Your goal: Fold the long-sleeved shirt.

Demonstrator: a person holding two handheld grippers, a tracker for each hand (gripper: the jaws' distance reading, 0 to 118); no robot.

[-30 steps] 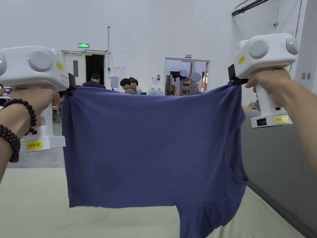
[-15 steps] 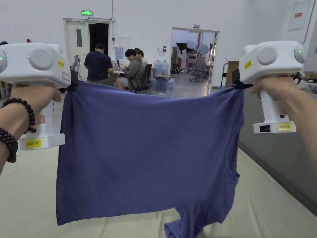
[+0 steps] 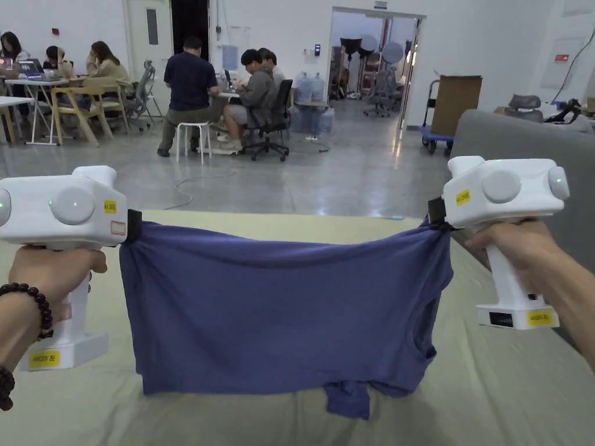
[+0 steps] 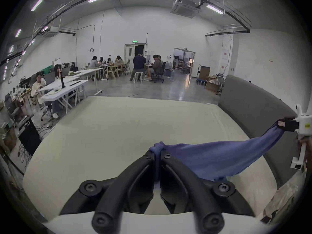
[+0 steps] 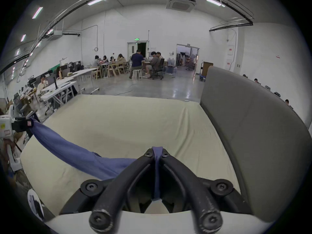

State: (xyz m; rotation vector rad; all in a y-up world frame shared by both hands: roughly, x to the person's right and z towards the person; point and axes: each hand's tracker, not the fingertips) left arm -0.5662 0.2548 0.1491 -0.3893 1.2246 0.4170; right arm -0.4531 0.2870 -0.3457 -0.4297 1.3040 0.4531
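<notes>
Hanging doubled between the two grippers, the blue shirt (image 3: 279, 313) hides its sleeves in the fold, except one bunched end (image 3: 347, 399) touching the cream mattress (image 3: 494, 400) below. The left gripper (image 4: 157, 155) and the right gripper (image 5: 157, 153) each have both jaws clamped on a top corner of the cloth. Bare mattress lies open beyond, with a grey padded board (image 5: 249, 128) along its right edge.

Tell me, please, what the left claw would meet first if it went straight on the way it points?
Probably nothing close: the left claw, shut on the shirt, points out above the bed toward open floor. Depth is unclear.
</notes>
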